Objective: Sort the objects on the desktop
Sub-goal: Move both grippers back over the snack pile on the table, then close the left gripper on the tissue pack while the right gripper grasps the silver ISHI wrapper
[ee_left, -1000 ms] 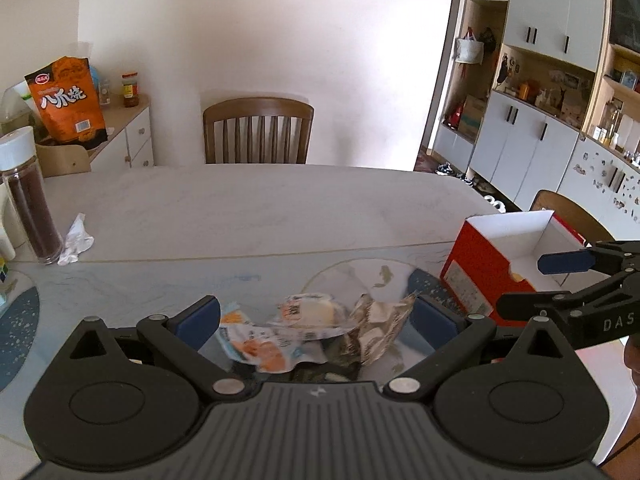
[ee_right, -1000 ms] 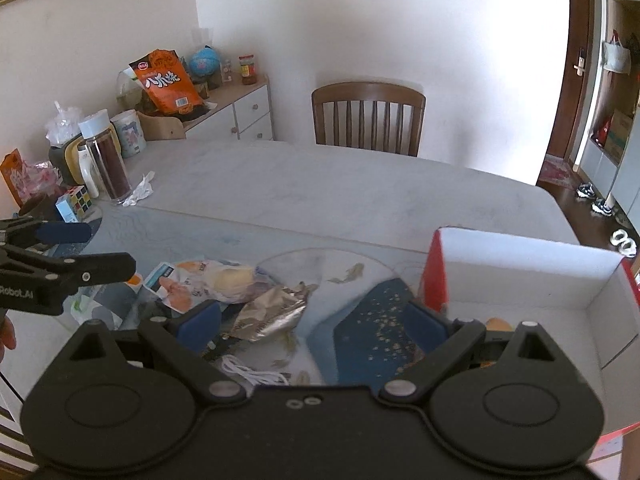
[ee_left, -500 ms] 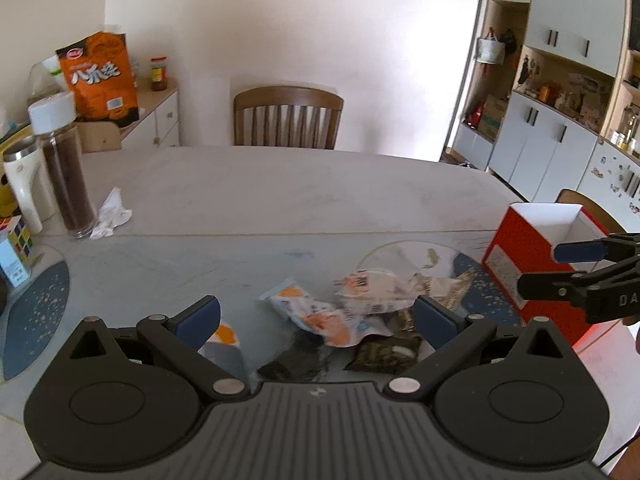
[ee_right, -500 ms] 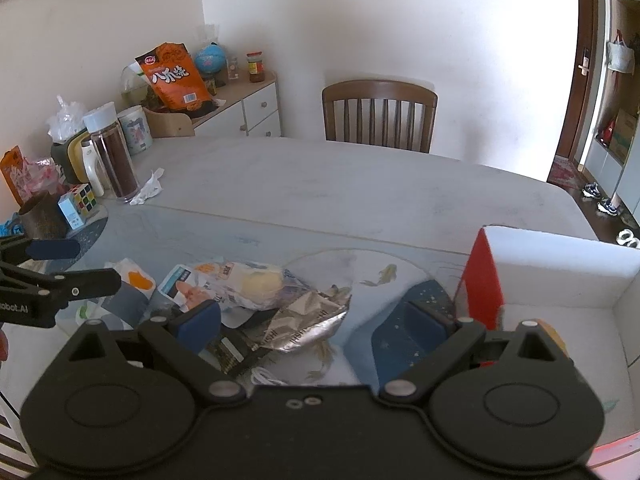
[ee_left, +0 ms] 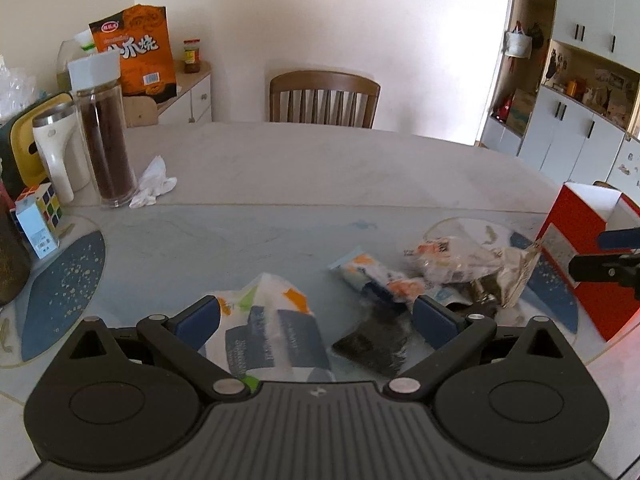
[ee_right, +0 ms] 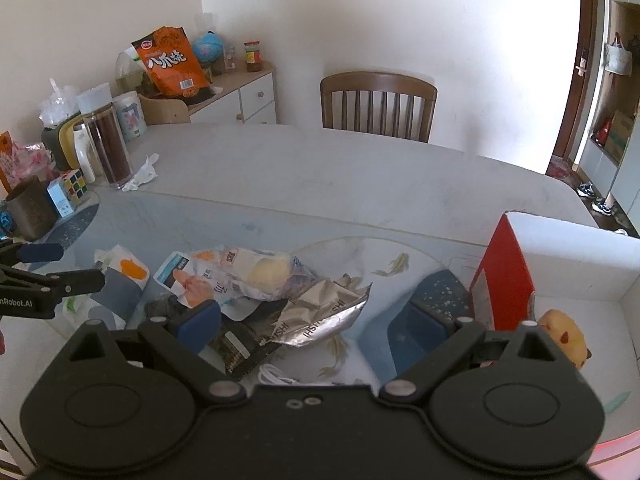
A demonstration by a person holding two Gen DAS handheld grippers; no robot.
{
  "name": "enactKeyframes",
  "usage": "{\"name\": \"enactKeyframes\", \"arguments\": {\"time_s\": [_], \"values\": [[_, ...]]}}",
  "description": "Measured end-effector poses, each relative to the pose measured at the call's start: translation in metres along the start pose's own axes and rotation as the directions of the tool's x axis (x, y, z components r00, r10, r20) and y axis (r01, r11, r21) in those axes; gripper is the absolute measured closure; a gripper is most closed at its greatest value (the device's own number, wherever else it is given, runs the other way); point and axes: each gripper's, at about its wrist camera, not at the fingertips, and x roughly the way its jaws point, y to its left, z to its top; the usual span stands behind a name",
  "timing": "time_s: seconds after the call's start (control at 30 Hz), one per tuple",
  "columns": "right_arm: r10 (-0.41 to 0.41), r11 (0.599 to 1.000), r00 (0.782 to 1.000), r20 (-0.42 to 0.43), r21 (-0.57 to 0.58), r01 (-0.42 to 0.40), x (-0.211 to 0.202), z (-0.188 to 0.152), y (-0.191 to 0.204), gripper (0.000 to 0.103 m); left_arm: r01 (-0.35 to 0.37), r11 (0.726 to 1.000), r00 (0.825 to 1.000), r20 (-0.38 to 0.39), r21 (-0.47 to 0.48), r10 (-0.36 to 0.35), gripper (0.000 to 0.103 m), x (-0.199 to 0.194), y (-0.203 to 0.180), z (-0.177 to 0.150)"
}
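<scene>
Both grippers are spread wide and hold nothing as the left gripper hangs over a white packet on the tabletop, ready to drop and pinch it for the red box.

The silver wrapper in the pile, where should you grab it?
Take the silver wrapper by its crinkled upper right corner, which looks curled off the table. Come from the right, the side nearest the red box, since its left edge overlaps the dark packet. The right tool is open, so it probably suits.
</scene>
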Motion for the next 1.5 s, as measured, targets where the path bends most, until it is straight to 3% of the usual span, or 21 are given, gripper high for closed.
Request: {"name": "enactKeyframes", "arguments": {"time_s": [0.67,1.23,1.5], "values": [[-0.06,0.998,0.996,-0.059,0.022,0.062,0.06,-0.008,0.005,0.006,-0.051,0.999,0.995,-0.081,-0.012,0.05,0.0,0.043,0.026,-0.023],[-0.101,0.994,0.99,-0.096,0.036,0.105,0.097,-0.009,0.002,0.007,-0.074,0.997,0.99,-0.12,-0.013,0.072,0.0,0.067,0.027,-0.029],[-0.104,0.993,0.987,-0.124,0.045,0.111,0.109,-0.013,-0.003,0.018,-0.085,0.996,0.99,-0.113,0.023,0.087,0.0,0.07,0.022,-0.03]]}}
